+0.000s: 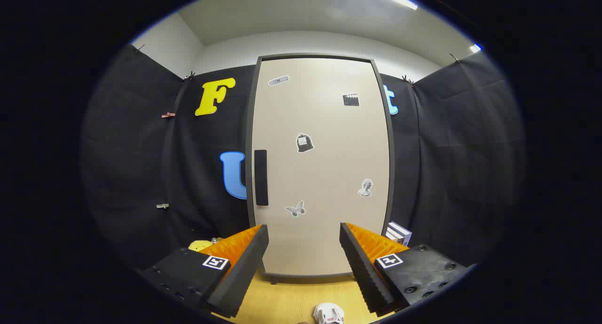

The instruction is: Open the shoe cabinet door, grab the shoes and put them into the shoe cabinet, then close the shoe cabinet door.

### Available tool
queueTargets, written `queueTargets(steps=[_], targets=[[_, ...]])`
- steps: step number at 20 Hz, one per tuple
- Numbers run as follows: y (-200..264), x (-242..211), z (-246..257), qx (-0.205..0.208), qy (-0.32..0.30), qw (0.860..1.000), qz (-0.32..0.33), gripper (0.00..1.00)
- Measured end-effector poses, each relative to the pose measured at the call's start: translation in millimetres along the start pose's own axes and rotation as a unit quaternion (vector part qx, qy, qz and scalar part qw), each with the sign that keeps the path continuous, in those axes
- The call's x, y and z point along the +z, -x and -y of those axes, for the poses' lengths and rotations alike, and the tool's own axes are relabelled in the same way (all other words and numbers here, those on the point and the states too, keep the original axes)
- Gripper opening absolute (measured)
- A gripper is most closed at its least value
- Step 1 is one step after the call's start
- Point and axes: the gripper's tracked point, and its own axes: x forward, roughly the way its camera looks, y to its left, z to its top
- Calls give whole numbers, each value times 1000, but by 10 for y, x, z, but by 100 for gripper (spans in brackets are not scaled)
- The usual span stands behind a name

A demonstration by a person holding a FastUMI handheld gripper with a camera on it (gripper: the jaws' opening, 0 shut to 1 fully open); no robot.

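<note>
The spread fingers of the handheld gripper (304, 239), which hold nothing, cover both lower corners of the tall cream shoe cabinet door (320, 173). A small yellow object (200, 244) beside the cabinet is mostly hidden behind one finger and cannot be identified. A striped white and dark box (399, 233) on the other side shows just one corner past the other finger. A white shoe-like item (328, 313) on the wooden floor (287, 300) between the fingers is cut off.

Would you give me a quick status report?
Gripper open, fingers empty. Cabinet door shut, handle beyond fingers. Shoe on floor between fingers.
</note>
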Motion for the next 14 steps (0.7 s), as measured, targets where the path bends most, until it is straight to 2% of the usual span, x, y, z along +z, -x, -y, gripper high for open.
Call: queueTargets(steps=[7, 14], targets=[[191, -9, -127, 11, 6, 1000, 3, 98], [170, -88, -144, 12, 3, 1000, -13, 98]])
